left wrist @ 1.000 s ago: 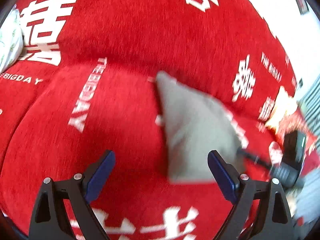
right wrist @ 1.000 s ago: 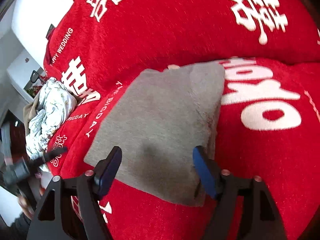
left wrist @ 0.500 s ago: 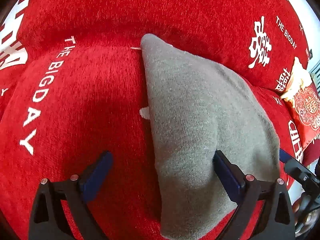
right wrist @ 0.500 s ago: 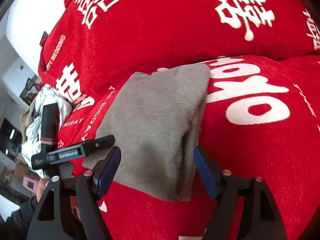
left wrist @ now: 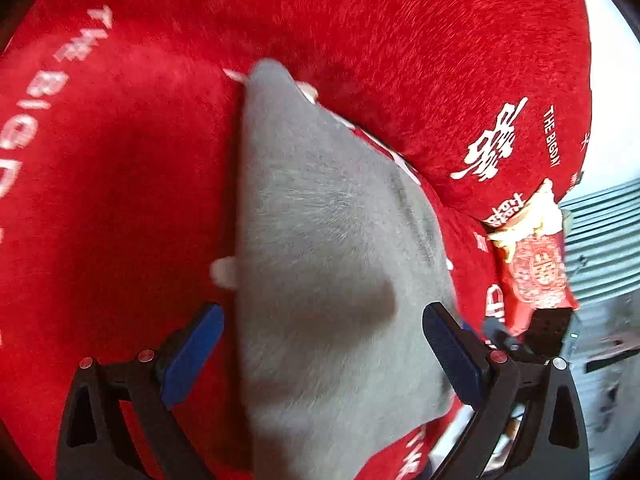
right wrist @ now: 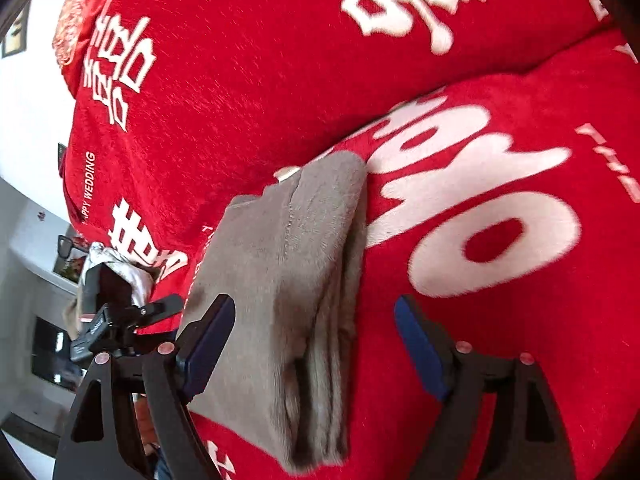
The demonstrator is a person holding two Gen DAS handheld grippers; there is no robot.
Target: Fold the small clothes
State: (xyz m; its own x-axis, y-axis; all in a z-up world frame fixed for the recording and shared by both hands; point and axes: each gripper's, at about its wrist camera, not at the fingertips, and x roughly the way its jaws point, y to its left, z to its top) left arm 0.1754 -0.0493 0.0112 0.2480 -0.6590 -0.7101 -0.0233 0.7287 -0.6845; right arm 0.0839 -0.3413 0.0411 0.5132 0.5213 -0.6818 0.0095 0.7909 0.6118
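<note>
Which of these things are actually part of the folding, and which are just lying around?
Part of the job:
grey garment
left gripper
right gripper

Just lying about:
red sofa cover
red pouch
crumpled pale cloth

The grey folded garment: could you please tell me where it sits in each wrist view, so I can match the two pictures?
Left wrist view: the grey folded garment fills the centre and runs down between the open left tongs.
Right wrist view: it lies centre-left, its stacked fold edges facing the camera, between the open right tongs.
Shared landmark: the red cover with white lettering under the garment.
</note>
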